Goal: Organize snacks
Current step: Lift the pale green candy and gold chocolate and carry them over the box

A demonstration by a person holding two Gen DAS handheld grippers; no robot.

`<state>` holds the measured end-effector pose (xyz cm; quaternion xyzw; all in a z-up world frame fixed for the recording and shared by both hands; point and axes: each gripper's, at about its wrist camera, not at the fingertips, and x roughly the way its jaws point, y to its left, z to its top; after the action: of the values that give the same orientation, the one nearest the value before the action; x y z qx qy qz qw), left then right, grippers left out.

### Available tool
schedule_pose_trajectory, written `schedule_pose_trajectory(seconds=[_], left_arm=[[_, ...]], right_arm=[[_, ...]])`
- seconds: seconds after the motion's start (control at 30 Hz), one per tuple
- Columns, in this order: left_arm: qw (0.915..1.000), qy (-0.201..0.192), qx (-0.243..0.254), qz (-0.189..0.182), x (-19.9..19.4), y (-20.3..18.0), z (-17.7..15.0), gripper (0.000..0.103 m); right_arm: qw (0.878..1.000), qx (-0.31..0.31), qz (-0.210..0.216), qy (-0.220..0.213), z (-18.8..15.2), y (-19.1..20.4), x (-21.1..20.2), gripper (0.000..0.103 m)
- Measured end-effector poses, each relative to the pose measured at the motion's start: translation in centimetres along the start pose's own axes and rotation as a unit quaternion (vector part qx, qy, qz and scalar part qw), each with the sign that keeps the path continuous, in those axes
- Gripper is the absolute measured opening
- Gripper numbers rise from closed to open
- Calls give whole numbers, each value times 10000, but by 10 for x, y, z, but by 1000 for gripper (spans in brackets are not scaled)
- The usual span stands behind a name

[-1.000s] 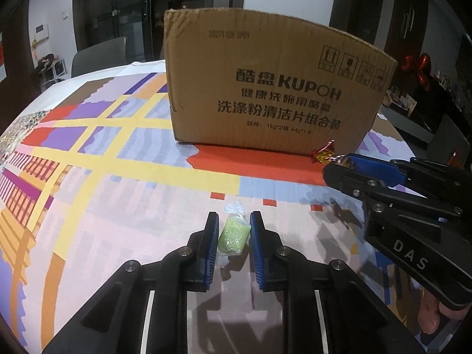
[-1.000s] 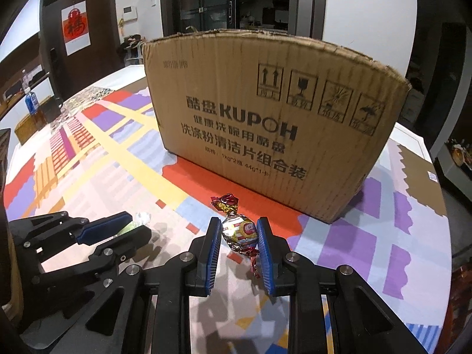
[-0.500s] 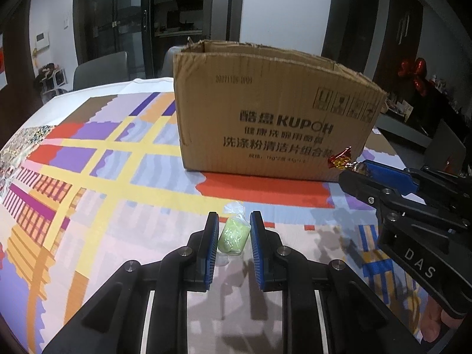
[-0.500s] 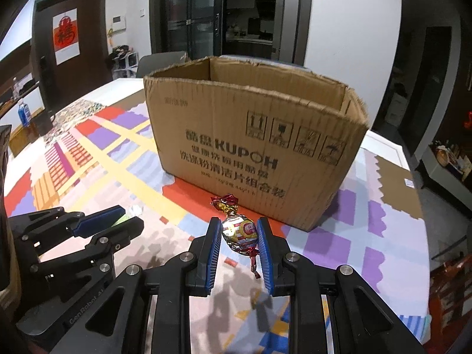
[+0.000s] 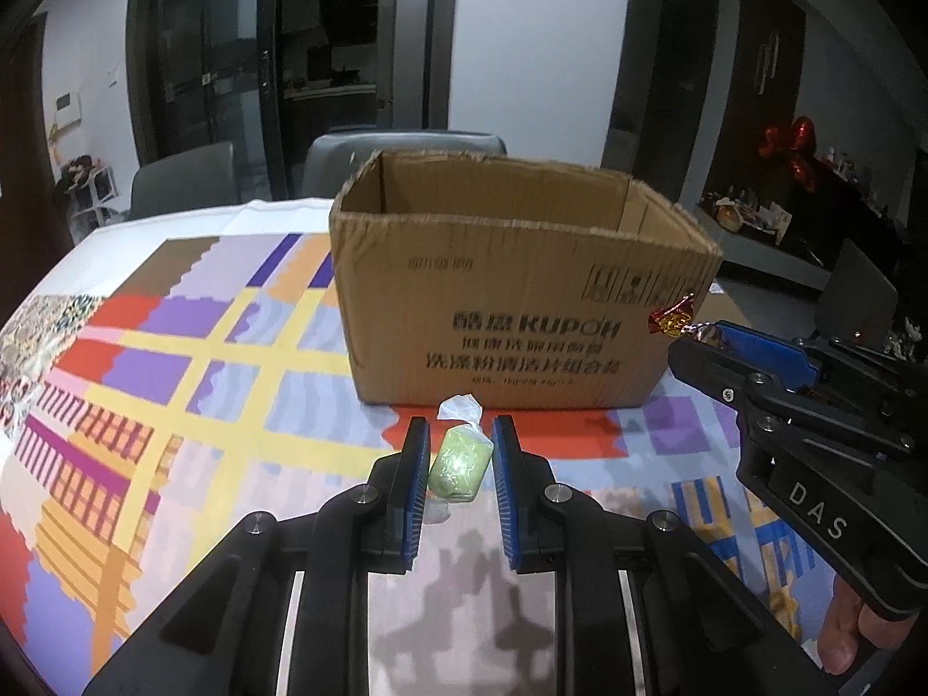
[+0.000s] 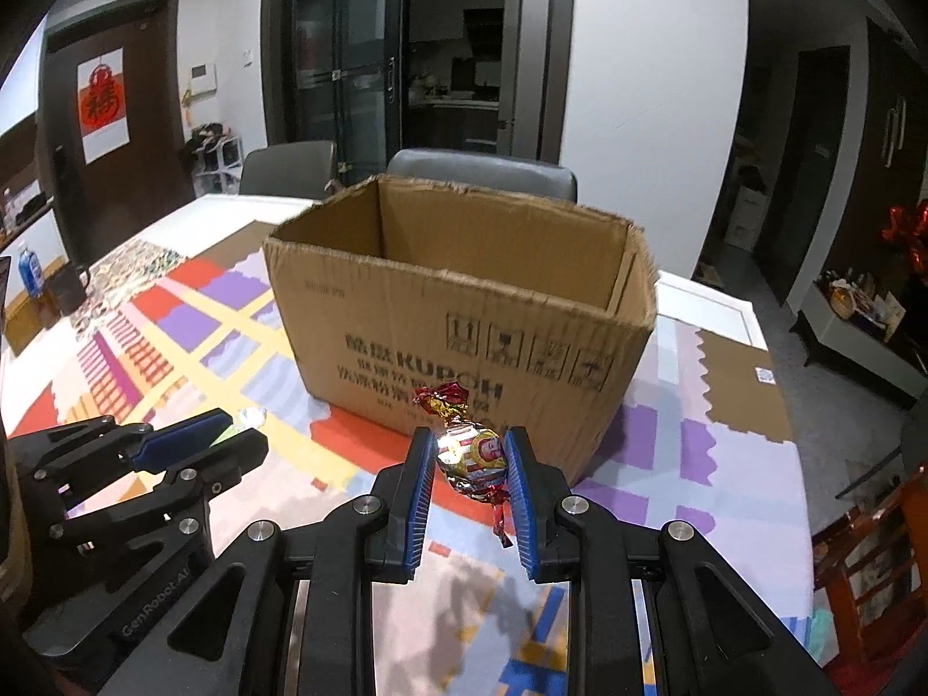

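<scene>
My left gripper [image 5: 459,452] is shut on a pale green candy [image 5: 459,464] in clear wrap, held above the table. My right gripper [image 6: 468,455] is shut on a foil-wrapped candy [image 6: 472,452] with red and gold twisted ends. An open brown cardboard box [image 5: 510,313] stands just beyond both, its top open and its inside walls bare as far as I see. In the left wrist view the right gripper [image 5: 696,333] enters from the right with the foil candy [image 5: 673,316] at its tip. In the right wrist view the left gripper [image 6: 232,432] sits low at the left.
A colourful patterned cloth [image 5: 174,383] covers the table [image 6: 719,301]. Grey chairs [image 6: 481,171] stand behind the box. A blue-capped bottle [image 6: 28,269] and a dark cup [image 6: 66,287] sit at the far left edge. A wooden chair [image 6: 870,551] is at the right.
Both grippers have risen with their candies, so the box now looks lower and its open top and inside walls have come into sight.
</scene>
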<state>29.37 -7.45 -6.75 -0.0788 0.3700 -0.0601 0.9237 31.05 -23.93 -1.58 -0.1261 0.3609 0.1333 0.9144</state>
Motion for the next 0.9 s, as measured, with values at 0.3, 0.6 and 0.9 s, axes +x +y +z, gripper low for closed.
schedule_pose_trajectory(seconds=[0.3, 0.6, 0.9], left_arm=[[9997, -177, 179, -77, -10, -1, 32, 22], [9987, -362, 307, -197, -13, 1, 70, 22], [9976, -460, 445, -274, -11, -2, 96, 22]], right_arm=[[9995, 244, -119, -178, 22, -7, -14, 26], [9981, 462, -233, -332, 44, -12, -20, 26], [9964, 613, -352, -467, 62, -19, -24, 26]])
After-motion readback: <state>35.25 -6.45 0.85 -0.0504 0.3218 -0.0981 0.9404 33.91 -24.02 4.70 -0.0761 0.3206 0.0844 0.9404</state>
